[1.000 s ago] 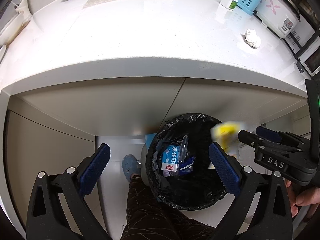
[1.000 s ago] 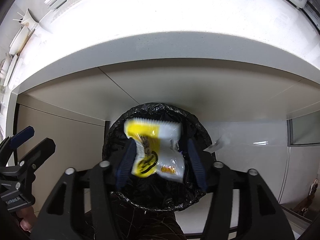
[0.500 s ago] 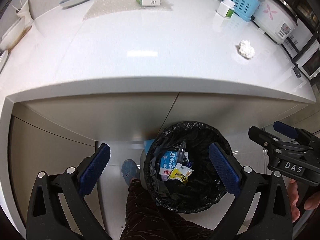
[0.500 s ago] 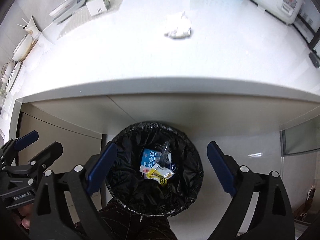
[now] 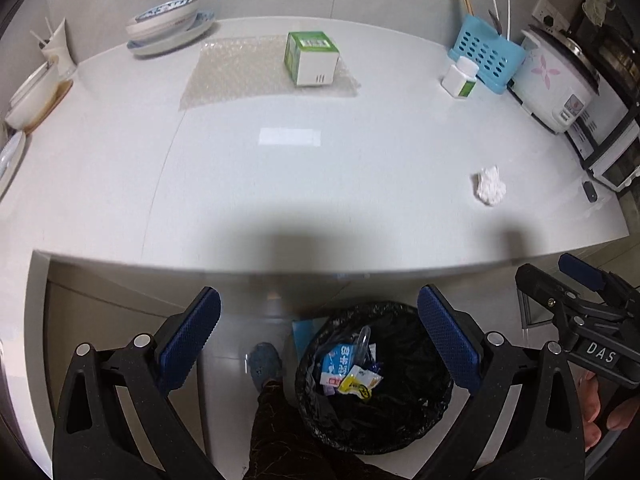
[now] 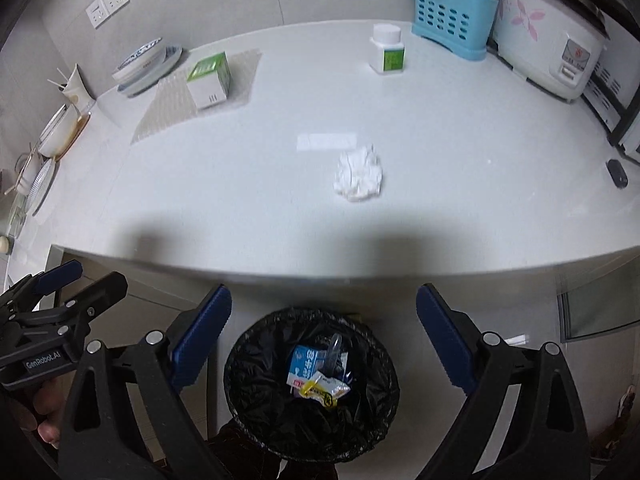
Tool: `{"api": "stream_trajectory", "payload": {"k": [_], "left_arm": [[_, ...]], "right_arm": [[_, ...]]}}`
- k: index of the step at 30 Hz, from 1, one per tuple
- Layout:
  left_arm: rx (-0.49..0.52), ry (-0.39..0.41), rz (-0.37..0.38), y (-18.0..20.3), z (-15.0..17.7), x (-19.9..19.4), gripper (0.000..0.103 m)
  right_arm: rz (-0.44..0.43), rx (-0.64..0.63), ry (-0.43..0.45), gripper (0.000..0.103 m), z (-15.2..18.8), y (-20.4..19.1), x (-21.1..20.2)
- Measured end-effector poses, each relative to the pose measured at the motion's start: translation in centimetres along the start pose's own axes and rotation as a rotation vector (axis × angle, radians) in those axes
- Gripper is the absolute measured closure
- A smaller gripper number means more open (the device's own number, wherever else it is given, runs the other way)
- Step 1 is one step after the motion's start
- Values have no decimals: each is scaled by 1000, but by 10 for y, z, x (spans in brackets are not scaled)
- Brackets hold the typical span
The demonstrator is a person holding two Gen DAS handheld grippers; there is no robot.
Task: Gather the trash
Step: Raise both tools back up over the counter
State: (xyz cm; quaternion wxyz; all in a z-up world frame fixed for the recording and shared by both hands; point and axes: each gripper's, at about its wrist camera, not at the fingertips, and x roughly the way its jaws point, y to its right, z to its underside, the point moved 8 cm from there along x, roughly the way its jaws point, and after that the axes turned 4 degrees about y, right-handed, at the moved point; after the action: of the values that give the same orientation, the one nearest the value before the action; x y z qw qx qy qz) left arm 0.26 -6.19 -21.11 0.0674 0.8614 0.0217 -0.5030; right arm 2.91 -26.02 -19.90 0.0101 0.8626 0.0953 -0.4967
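Crumpled white tissue lies on the glossy counter; both grippers' ribbed blue fingers are released, empty.

My claw gapes empty over the bin at frame bottom. A yellow wrapper lies inside. Crumpled tissue sits mid-frame on the counter.
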Motion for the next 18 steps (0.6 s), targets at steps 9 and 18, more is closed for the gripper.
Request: {"api": "stream_trajectory", "payload": {"k": [9, 18], "left_arm": [[14, 20, 14, -10, -66, 14, 6], [15, 25, 10, -34, -136, 42, 6]], "right_arm": [[18, 23, 24, 13, -53, -5, 12], [47, 58, 17, 13, -94, -12, 39]]}}
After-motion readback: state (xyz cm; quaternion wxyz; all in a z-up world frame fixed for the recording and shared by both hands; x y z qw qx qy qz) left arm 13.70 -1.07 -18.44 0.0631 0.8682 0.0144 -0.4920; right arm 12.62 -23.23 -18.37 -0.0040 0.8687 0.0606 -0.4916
